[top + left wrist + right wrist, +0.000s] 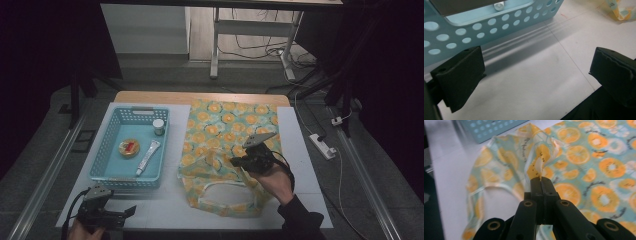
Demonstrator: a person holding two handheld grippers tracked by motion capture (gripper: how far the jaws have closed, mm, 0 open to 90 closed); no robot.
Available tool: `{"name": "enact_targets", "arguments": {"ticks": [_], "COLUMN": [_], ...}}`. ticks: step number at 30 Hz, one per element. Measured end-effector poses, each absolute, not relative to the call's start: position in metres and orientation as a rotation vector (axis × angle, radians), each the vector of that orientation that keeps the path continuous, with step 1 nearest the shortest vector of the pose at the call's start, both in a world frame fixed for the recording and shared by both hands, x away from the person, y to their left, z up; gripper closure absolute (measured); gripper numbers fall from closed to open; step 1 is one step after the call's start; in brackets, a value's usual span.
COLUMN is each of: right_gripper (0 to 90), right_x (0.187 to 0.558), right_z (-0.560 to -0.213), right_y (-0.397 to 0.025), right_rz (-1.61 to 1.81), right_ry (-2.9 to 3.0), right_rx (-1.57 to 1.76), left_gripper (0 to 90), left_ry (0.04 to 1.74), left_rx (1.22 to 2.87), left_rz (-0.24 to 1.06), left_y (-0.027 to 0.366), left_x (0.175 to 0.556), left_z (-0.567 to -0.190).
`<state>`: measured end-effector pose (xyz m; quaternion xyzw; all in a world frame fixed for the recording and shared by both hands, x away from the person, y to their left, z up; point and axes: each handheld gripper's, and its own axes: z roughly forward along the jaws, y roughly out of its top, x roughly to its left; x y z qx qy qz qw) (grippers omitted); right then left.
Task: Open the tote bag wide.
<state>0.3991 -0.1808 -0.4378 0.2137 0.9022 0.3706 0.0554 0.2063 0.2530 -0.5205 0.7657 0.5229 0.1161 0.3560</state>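
Note:
A cloth printed with orange slices [227, 135] lies flat on the white mat [165, 205], right of centre. Its near end has a white-edged cut-out. My right gripper [233, 161] hovers over the cloth's middle, held by a hand in a dark sleeve. In the right gripper view that gripper [541, 180] is shut on a raised pinch of the cloth [584, 157]. My left gripper [130, 211] sits at the mat's near left corner, below the blue basket [100, 155]. Its jaws [536, 67] stand wide open over bare mat, with nothing between them.
The perforated basket [486, 27] holds a small jar [158, 126], a round yellow tin [129, 148] and a white tube [148, 157]. A corner of the cloth [621, 10] shows beyond the left gripper. A power strip [322, 145] and cables lie on the floor at the right.

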Motion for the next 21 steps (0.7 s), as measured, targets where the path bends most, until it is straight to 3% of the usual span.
{"name": "enact_targets", "arguments": {"ticks": [21], "right_gripper": [89.5], "right_x": [0.486], "right_z": [-0.443], "right_y": [-0.151], "right_rz": [1.07], "right_ry": [2.646], "right_rx": [0.711], "left_gripper": [0.3], "left_ry": [1.356], "left_rx": [1.971], "left_rz": [0.298], "left_y": [0.254], "left_x": [0.206], "left_z": [-0.521]}}
